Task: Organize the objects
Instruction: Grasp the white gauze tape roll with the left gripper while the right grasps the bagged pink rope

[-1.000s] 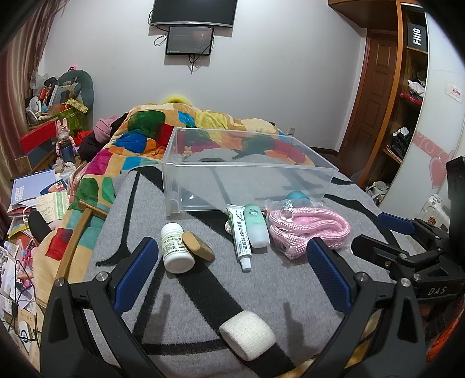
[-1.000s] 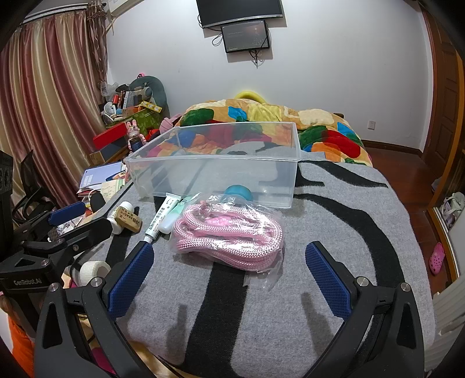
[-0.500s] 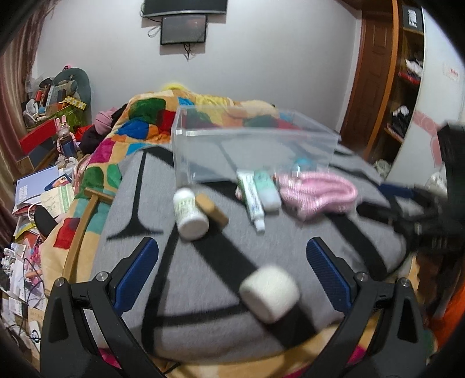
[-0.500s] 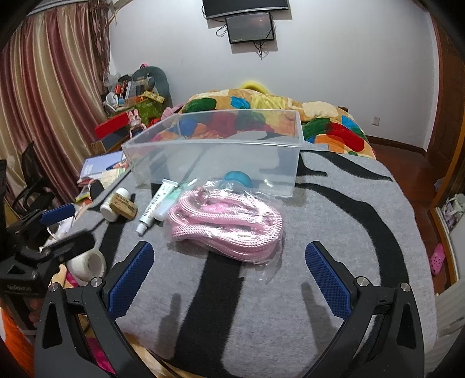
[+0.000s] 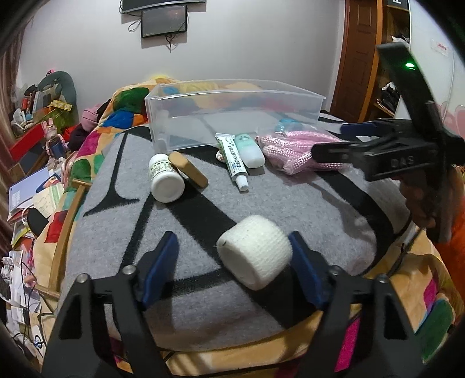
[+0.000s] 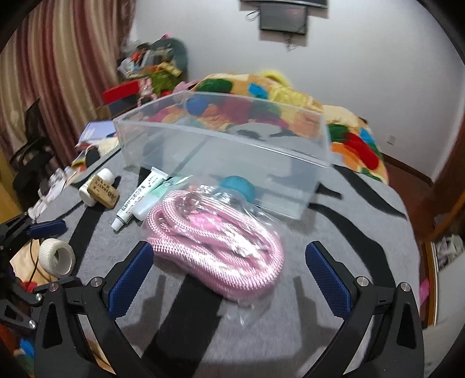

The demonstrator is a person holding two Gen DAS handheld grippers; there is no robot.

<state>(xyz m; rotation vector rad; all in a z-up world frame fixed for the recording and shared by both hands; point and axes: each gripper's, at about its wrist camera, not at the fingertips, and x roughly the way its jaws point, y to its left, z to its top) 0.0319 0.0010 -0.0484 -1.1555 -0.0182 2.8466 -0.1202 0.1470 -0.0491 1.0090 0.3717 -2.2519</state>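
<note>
between left gripper pads — bandage roll, untouched

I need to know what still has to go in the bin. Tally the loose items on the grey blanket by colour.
White: 3 (bandage roll, pill bottle, ointment tube)
Pink: 1 (bagged rope)
Green: 1 (small mint bottle)
Tan: 1 (flat block)
Blue: 1 (round object)
Total: 7

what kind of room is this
Most likely a lived-in bedroom: a bed under a colourful patchwork quilt, a screen mounted on the wall, striped curtains and a wooden door. The items and clear plastic bin sit on a grey blanket.
</note>
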